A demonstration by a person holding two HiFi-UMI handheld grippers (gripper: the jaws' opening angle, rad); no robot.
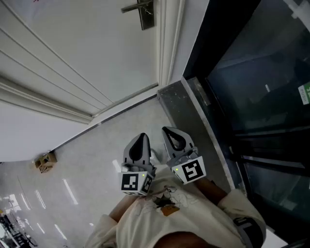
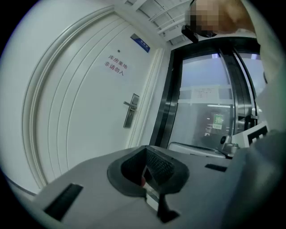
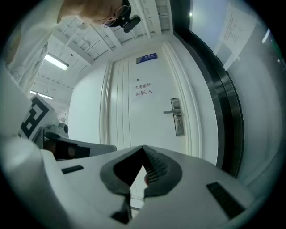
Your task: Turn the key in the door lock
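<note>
A white panelled door stands ahead, well away from both grippers. Its metal lock plate with a lever handle shows at the top of the head view, and the same lock plate appears in both gripper views. A small thing sticks out of the plate under the lever, too small to tell as a key. My left gripper and right gripper are held side by side close to the person's chest. Both point at the door with jaw tips together, and neither holds anything.
A dark glass wall with black frames runs along the right, on a dark stone base. A small brown box lies on the glossy pale floor at left. The door carries red lettering and a blue plate.
</note>
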